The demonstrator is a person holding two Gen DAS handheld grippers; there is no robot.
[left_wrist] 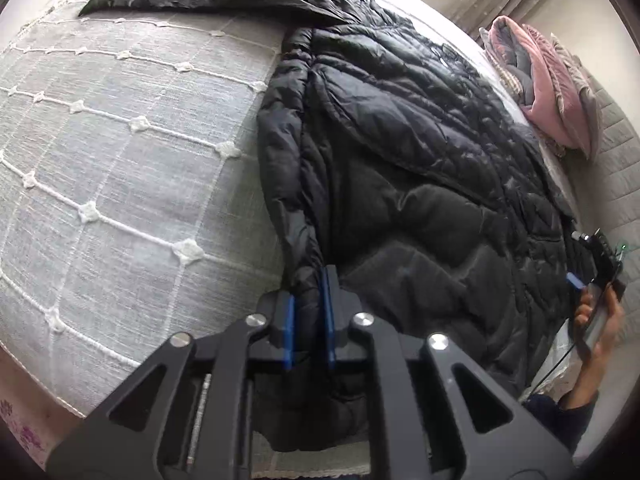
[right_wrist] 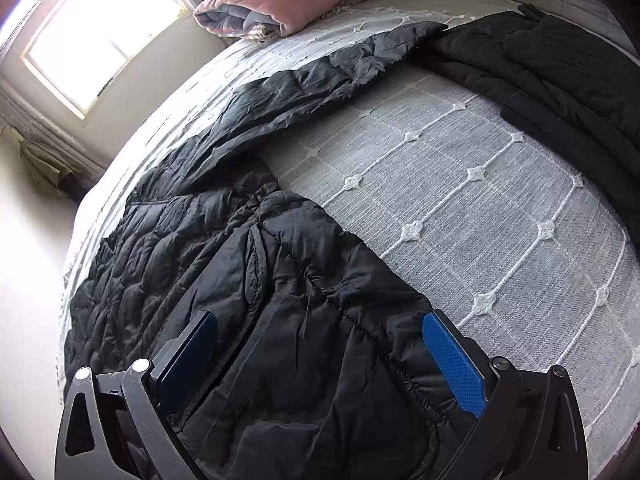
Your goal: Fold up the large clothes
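One black puffer jacket (left_wrist: pixel 400 140) lies spread on the bed (left_wrist: pixel 120 140) (soft, bulky, probably slippery). Left gripper (left_wrist: pixel 310 320) pinches its hem edge; right gripper (right_wrist: pixel 320 360) hovers spread above the hem. Grip seams.

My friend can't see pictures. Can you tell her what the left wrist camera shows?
The left gripper pinches the hem edge of a black puffy jacket spread across a bed with a grey-and-white bedspread. Pink and grey folded blankets sit at the far corner, and a hand holds the right gripper at the right edge.
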